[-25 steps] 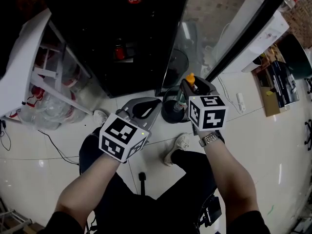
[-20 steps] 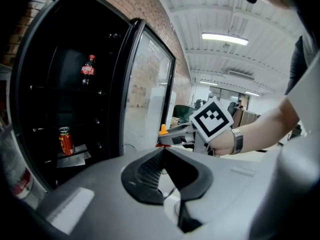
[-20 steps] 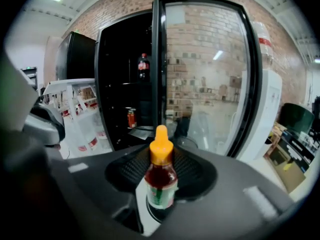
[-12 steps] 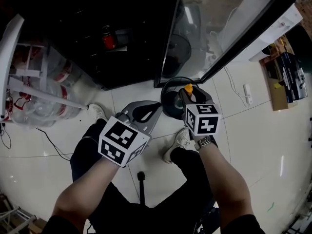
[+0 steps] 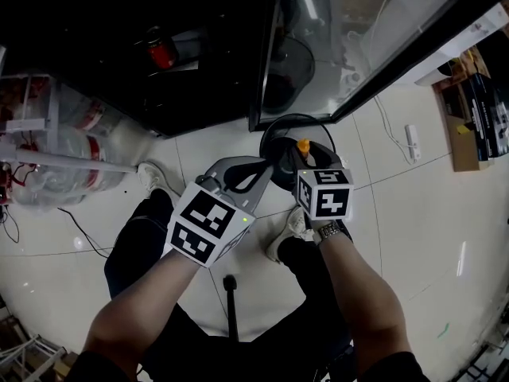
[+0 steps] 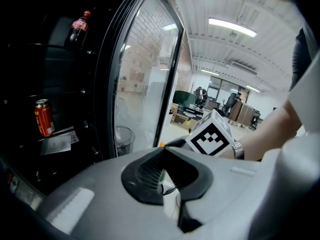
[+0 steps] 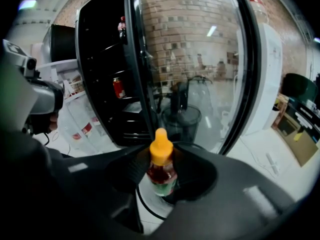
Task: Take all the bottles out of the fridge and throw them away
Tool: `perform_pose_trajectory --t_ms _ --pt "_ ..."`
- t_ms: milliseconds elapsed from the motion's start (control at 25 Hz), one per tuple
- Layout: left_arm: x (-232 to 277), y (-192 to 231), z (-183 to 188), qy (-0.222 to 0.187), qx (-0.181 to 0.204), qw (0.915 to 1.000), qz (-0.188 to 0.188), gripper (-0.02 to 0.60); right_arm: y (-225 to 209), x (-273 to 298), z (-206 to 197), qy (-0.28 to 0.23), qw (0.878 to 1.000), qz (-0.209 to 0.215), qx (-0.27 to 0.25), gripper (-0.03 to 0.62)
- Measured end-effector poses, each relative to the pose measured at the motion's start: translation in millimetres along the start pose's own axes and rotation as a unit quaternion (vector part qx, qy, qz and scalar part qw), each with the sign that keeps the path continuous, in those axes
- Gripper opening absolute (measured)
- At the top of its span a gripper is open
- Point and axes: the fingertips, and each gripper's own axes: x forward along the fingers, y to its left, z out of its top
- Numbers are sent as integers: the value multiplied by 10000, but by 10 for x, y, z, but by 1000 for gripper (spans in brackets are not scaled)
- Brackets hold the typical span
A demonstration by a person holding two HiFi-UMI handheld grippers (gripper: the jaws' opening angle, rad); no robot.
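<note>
- Hand-held grippers are both hanging in front of a tall black fridge (image 5: 199,70), whose glass door (image 5: 382,46) is standing open on the right.
- A round black bin (image 5: 290,119) is sitting on the pale tiled floor (image 5: 413,237) at the foot of the door, directly under the right hand-held gripper.
- That right hand-held gripper (image 5: 305,151) is grasping a small bottle (image 7: 161,169) by its body, one jaw pressing on each side. The drop looks likely to go best if the bottle is brought over the middle of the bin's opening, kept upright, and let go only once its base is inside the rim.
- Just to its left, the left hand-held gripper (image 5: 256,165) is clenched on nothing and is best kept clear of the bin.
- A cola bottle (image 6: 78,28) is waiting on an upper fridge shelf, so the task is not finished.
- The small bottle is pointing its orange cap upward, its long axis running roughly upright and crossing the jaws.
- A red can (image 6: 44,117) is standing on a lower shelf.
</note>
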Motion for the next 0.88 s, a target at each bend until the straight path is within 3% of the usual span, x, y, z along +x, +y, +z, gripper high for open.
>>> perform_pose_trajectory --t_ms 560,880 --pt "20 114 33 31 -28 10000 38 5 8 14 138 -133 9998 -34 147 112" --pt "-237 131 210 -103 99 9997 180 4 191 -218 508 -497 9987 65 47 112"
